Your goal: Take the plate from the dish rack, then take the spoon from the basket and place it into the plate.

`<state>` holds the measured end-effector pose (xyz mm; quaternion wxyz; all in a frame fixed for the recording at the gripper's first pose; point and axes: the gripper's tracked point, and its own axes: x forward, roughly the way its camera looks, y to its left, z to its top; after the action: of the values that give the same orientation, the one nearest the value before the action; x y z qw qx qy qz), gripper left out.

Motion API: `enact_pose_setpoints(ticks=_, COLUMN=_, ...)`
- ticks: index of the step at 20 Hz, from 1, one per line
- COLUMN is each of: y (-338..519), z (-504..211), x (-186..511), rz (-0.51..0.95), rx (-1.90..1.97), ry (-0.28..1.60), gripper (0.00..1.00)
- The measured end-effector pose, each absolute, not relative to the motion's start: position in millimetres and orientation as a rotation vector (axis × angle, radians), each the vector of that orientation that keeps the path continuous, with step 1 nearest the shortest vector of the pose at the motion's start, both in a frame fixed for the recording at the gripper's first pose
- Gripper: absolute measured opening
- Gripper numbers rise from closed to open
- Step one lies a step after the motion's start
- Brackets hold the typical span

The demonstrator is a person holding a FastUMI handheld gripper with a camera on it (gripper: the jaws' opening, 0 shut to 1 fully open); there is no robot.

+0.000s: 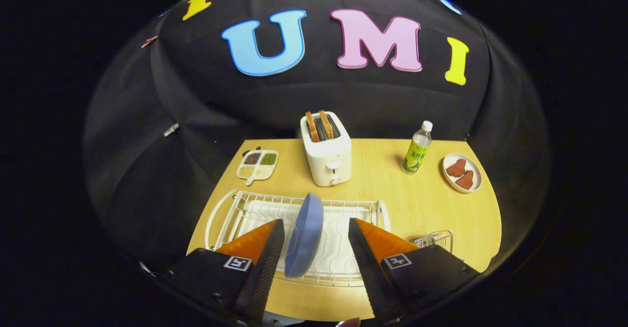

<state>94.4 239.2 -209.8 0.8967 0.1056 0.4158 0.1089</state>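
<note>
Upright, blue plate (304, 235) between spread jaws

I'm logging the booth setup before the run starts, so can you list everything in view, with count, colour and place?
plate: 1, blue, upright in the dish rack, between the fingers
dish rack: 1, white wire
toaster: 1, white, beyond the rack, two bread slices in it
sectioned dish: 1, cream, holding grains, left of toaster
bottle: 1, green label, right of toaster
small plate: 1, white, two reddish pieces
basket: 1, wire, beside the rack
table: 1, wooden
gripper: 1, open around the plate
</note>
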Motion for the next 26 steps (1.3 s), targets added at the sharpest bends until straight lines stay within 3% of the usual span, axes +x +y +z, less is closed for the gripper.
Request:
enact_pose_setpoints(ticks=2, y=247, z=-239, x=99, rz=0.188, rx=0.196, ry=0.930, gripper=0.73)
enact_pose_setpoints(ticks=6, y=259, z=-293, x=97, rz=0.116, rx=0.164, ry=1.071, gripper=0.69)
enact_pose_setpoints(ticks=8, y=263, z=-314, x=98, rz=0.085, rx=0.141, ry=1.123, gripper=0.62)
enact_pose_setpoints(ticks=10, y=258, z=-322, x=98, rz=0.037, rx=0.104, ry=1.153, gripper=0.37)
enact_pose_setpoints(ticks=18, y=251, z=-280, x=119, rz=0.003, rx=-0.056, ry=1.063, gripper=0.31)
enact_pose_setpoints(ticks=26, y=226, z=-240, x=104, rz=0.121, rx=0.265, ry=1.003, gripper=0.31)
